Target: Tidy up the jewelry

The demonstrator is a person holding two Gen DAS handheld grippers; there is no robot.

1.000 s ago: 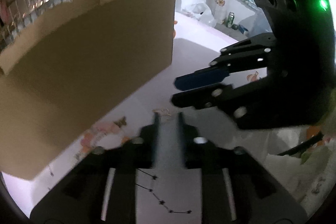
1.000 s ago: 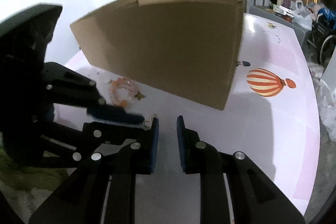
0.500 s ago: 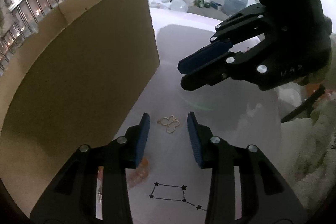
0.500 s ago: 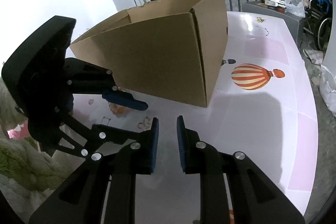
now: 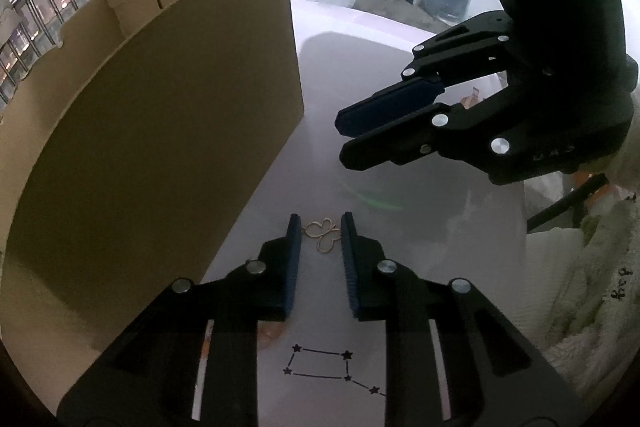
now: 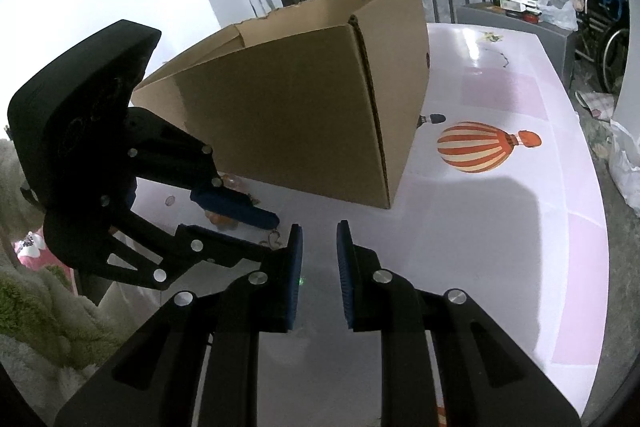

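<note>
A thin gold butterfly-shaped piece of jewelry (image 5: pixel 323 234) lies flat on the pale table. My left gripper (image 5: pixel 320 223) is open, low over the table, its two blue-padded fingertips on either side of the jewelry without pinching it. The jewelry shows partly in the right wrist view (image 6: pixel 274 239), beside the left gripper (image 6: pixel 256 227). My right gripper (image 6: pixel 319 231) is open with a narrow gap and holds nothing; in the left wrist view it hovers above and to the right (image 5: pixel 344 139).
A large open cardboard box (image 5: pixel 160 115) stands on the table just left of the jewelry; it also shows in the right wrist view (image 6: pixel 304 107). An orange beaded bracelet (image 6: pixel 220 219) lies by the box. The table carries balloon (image 6: pixel 476 147) and constellation (image 5: pixel 320 363) prints.
The left gripper opened and dropped toward the table, and its fingers now straddle the gold butterfly piece. The right gripper drew back and up, and its gap widened slightly.
</note>
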